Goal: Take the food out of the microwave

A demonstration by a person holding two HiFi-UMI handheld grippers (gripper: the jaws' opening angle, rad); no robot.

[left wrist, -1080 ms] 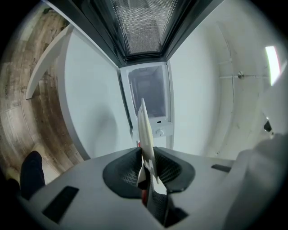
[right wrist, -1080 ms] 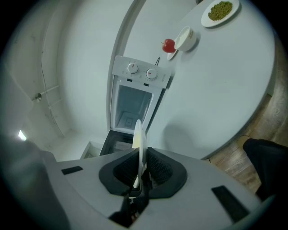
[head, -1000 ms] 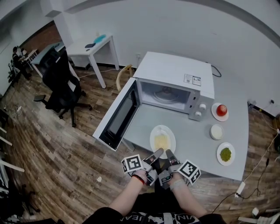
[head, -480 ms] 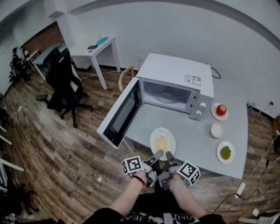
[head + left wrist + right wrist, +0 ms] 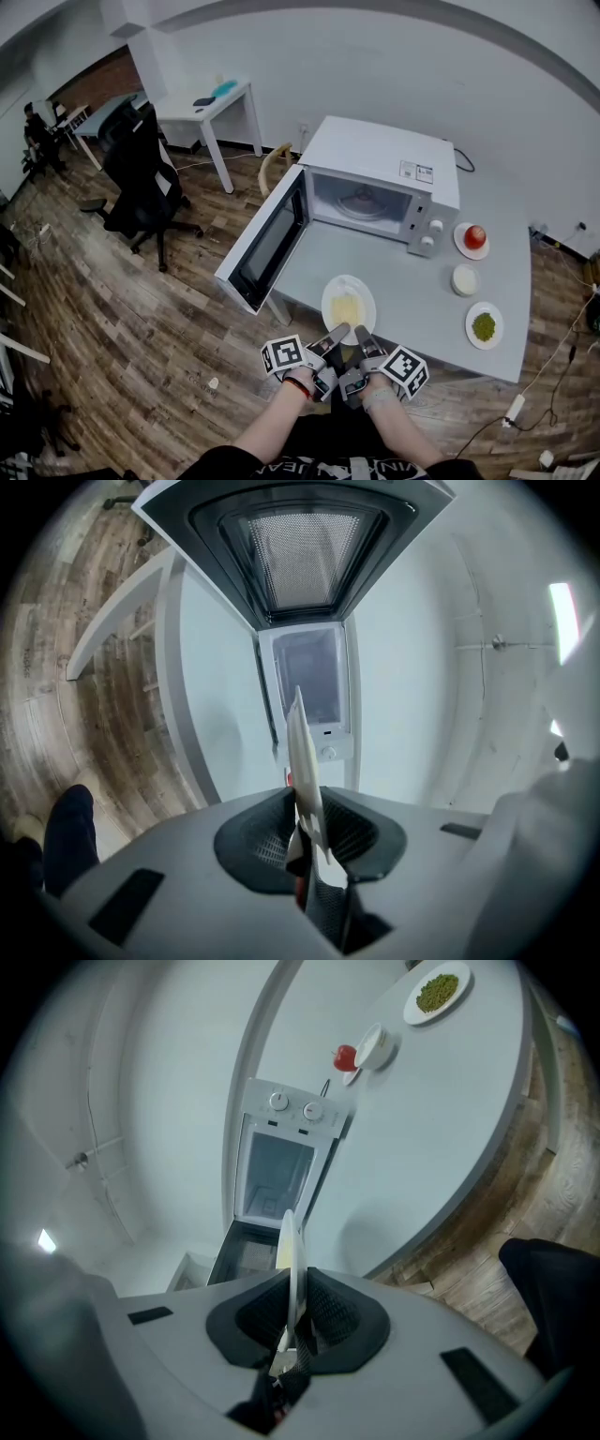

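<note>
1. Table (image 5: 412, 300): you stand at the near edge of a grey table. It carries the microwave at the back and the dishes to the right.
2. Microwave (image 5: 384, 164): the white unit sits at the rear of the table, with two control knobs on its right front panel. The glass turntable (image 5: 361, 202) is visible in the open cavity.
3. Microwave door (image 5: 267, 242): the door is swung fully open to the left and overhangs the table's left edge.
4. Plate of yellow food (image 5: 348, 305): the plate is outside the microwave, in front of the open cavity and near the table's front edge. From the head view it is unclear whether it rests on the tabletop or is held just above it.
5. Left gripper (image 5: 339, 330): you have it clamped on the near-left rim of the plate. In the left gripper view the rim (image 5: 305, 780) runs edge-on between the two pads, which press on it.
6. Right gripper (image 5: 361, 332): you have it clamped on the near-right rim, just beside the left gripper. In the right gripper view the rim (image 5: 290, 1251) stands edge-on between the closed pads.
7. Side dishes, well apart from the held plate, along the table's right side:
   - a small plate with a red item (image 5: 474, 237), just beside the microwave's knobs;
   - a white bowl (image 5: 464, 280), in front of it;
   - a small plate of green food (image 5: 484, 326), nearest the front edge.
</note>
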